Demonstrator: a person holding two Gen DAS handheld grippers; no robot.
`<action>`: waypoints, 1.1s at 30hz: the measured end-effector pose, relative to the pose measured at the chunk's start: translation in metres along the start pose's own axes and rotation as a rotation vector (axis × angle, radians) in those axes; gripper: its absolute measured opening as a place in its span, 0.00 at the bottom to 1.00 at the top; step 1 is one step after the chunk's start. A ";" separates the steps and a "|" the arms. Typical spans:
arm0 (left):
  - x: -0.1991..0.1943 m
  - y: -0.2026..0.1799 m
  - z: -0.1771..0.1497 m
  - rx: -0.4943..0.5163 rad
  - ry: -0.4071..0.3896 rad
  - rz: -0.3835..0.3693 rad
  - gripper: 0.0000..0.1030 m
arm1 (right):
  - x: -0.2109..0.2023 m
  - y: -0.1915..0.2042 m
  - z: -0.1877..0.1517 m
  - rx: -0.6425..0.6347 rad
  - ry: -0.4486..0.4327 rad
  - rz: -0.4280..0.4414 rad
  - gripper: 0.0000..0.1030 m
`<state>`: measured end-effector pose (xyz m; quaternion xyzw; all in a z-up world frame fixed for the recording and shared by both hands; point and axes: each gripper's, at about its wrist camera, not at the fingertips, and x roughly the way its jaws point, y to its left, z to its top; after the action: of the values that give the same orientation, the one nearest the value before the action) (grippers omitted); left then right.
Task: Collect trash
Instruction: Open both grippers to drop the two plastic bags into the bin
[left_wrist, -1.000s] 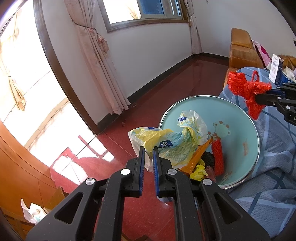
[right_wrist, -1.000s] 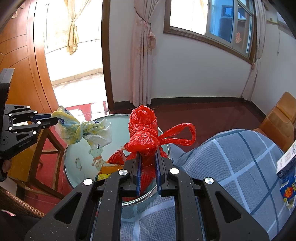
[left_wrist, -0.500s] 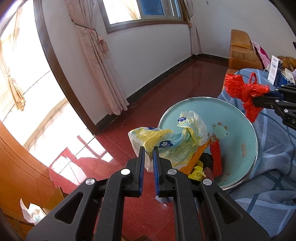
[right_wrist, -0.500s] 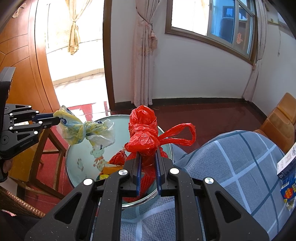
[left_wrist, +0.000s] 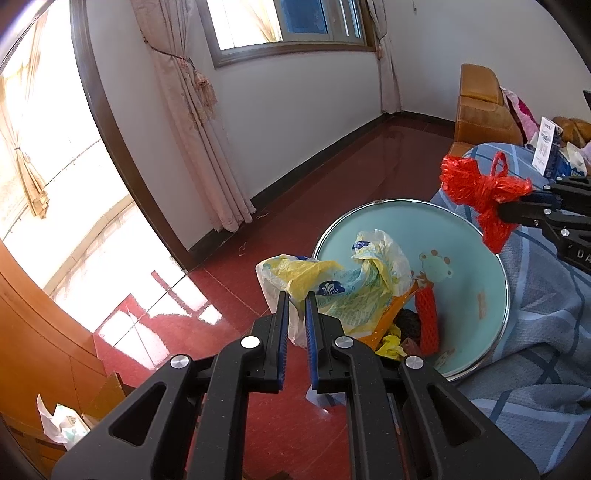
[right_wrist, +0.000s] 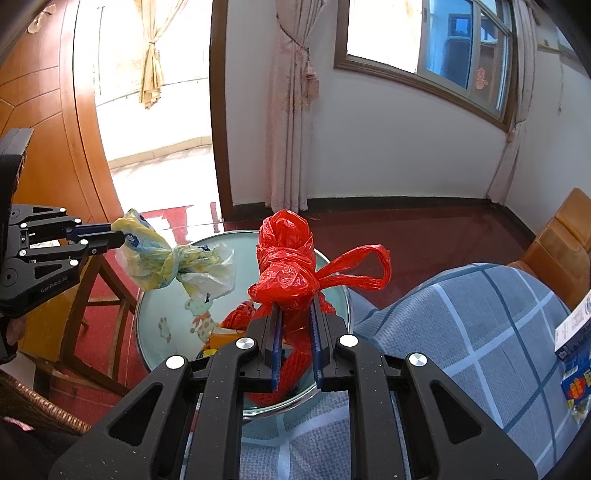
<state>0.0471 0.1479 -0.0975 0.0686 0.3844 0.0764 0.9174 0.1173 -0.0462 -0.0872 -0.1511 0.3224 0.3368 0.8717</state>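
Red glossy floor tiles (left_wrist: 314, 192) spread below a pale blue basin (left_wrist: 476, 266) printed with a cartoon bear. Two gripped bags: my left gripper (left_wrist: 295, 299) is clenched on a yellow-and-white plastic bag (left_wrist: 351, 280) above the basin's near rim; my right gripper (right_wrist: 295, 314) is clamped on a knotted red plastic bag (right_wrist: 288, 266) above the basin. "GenRobot.AI" is printed on the left gripper's body. More scraps lie inside the basin.
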 end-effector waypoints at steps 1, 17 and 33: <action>0.000 0.000 0.000 -0.001 0.000 -0.003 0.09 | 0.000 0.000 0.000 0.000 0.000 0.000 0.13; -0.020 0.009 0.006 -0.073 -0.100 0.016 0.91 | -0.023 -0.015 -0.005 0.089 -0.082 -0.039 0.67; -0.056 0.004 0.015 -0.094 -0.221 -0.006 0.94 | -0.097 -0.009 -0.024 0.130 -0.223 -0.209 0.75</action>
<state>0.0191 0.1402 -0.0474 0.0324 0.2772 0.0833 0.9566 0.0581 -0.1115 -0.0403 -0.0886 0.2274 0.2371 0.9403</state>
